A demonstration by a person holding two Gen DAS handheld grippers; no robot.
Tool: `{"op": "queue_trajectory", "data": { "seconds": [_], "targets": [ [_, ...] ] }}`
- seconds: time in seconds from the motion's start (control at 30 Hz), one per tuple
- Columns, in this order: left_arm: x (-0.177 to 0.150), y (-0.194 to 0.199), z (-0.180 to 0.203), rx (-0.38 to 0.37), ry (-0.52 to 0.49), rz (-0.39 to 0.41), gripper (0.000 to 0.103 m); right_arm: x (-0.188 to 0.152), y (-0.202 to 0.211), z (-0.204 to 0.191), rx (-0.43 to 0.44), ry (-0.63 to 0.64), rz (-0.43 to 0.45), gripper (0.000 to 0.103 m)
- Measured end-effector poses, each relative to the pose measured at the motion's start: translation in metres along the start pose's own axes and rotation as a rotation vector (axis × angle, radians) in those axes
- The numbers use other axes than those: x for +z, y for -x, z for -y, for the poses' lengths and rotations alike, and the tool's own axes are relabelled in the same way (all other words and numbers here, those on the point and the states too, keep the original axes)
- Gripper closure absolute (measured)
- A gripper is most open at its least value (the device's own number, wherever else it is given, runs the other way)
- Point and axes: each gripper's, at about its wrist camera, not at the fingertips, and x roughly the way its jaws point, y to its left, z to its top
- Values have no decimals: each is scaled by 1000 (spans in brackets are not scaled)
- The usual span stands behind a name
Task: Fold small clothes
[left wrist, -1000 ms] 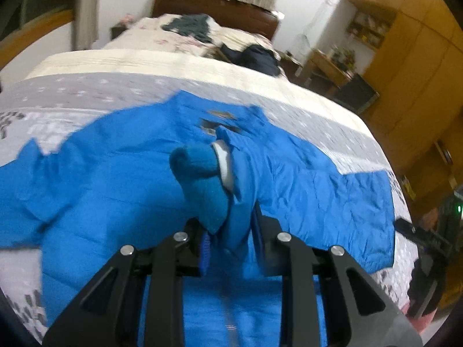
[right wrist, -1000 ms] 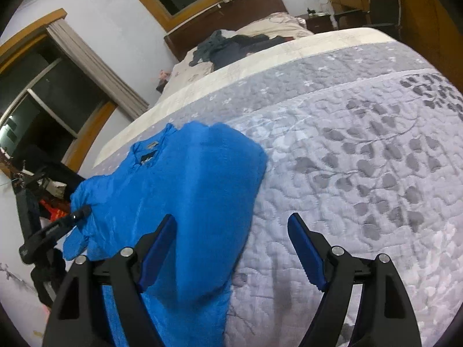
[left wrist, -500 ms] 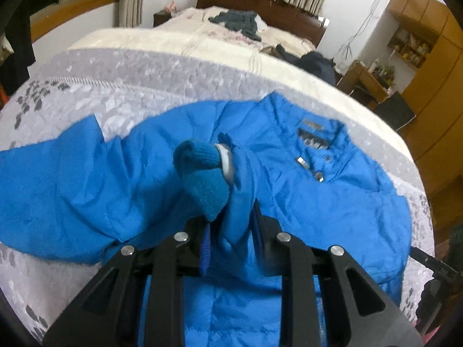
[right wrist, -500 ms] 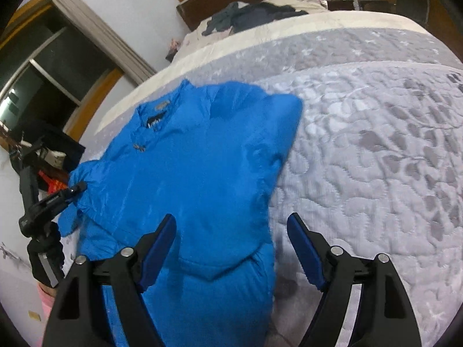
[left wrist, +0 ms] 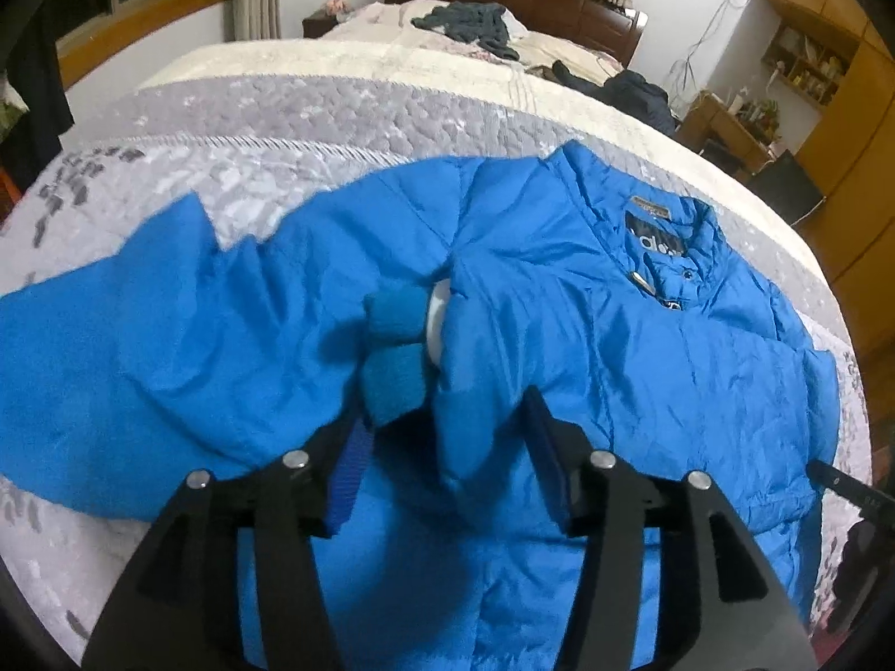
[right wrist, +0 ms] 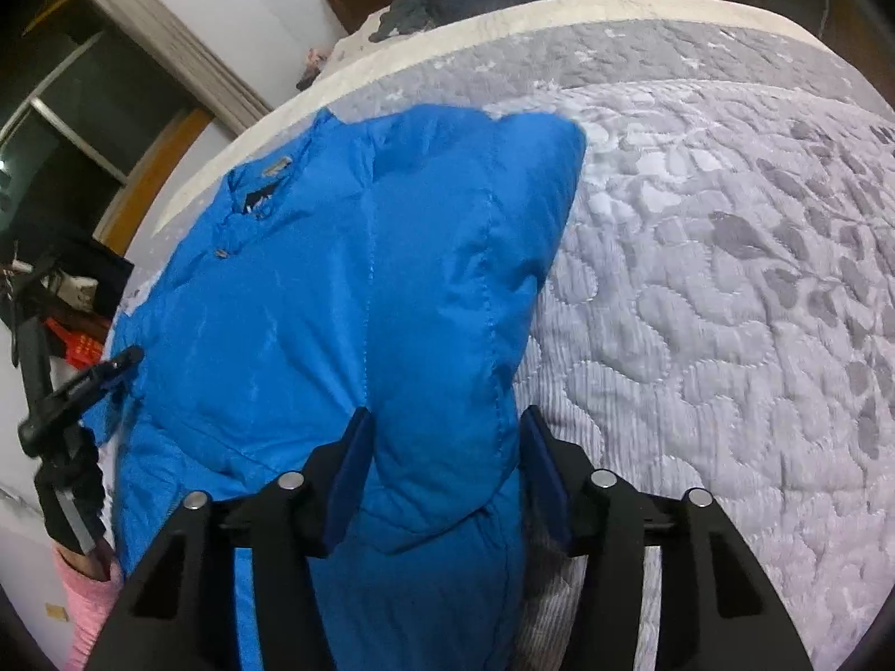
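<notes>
Bright blue jacket (left wrist: 615, 335) on grey leaf-patterned quilt (right wrist: 727, 279).

My left gripper (left wrist: 442, 436), fingers pointing forward and slightly down, jaws parted partway with blue fabric bunched between the pads (left wrist: 349, 475). My right gripper (right wrist: 442, 458), same forward-down pose, jaws equally parted, pads (right wrist: 347, 469) flanking a padded fold, contact not clearly discernible.

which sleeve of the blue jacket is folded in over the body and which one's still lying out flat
The sleeve between the left gripper fingers, knit cuff showing, lies over the jacket front. The other sleeve lies spread flat on the quilt.
</notes>
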Motion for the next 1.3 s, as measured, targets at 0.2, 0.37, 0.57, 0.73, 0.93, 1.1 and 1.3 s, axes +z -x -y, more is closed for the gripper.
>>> {"op": "queue_trajectory", "data": {
  "seconds": [0.2,0.37,0.57,0.73,0.93,1.1,1.3],
  "targets": [
    [-5,49,25,53,-87,132,31,7,50,-32,-115,64,139,39],
    [-9,66,55,31,-152,155,27,10,44,-73,-48,107,106,39],
    [-14,43,67,30,-177,111,27,9,8,-96,-49,125,44,39],
    [-19,19,63,45,-176,63,27,5,-14,-90,-92,119,15,40],
    [-25,-1,59,61,-182,26,27,-1,-23,-90,-132,141,25,40],
    [-31,-13,57,73,-195,7,27,-6,-34,-91,-163,163,35,40],
    [-34,-17,57,80,-210,10,27,-7,-38,-91,-170,177,44,39]
  ]
}}
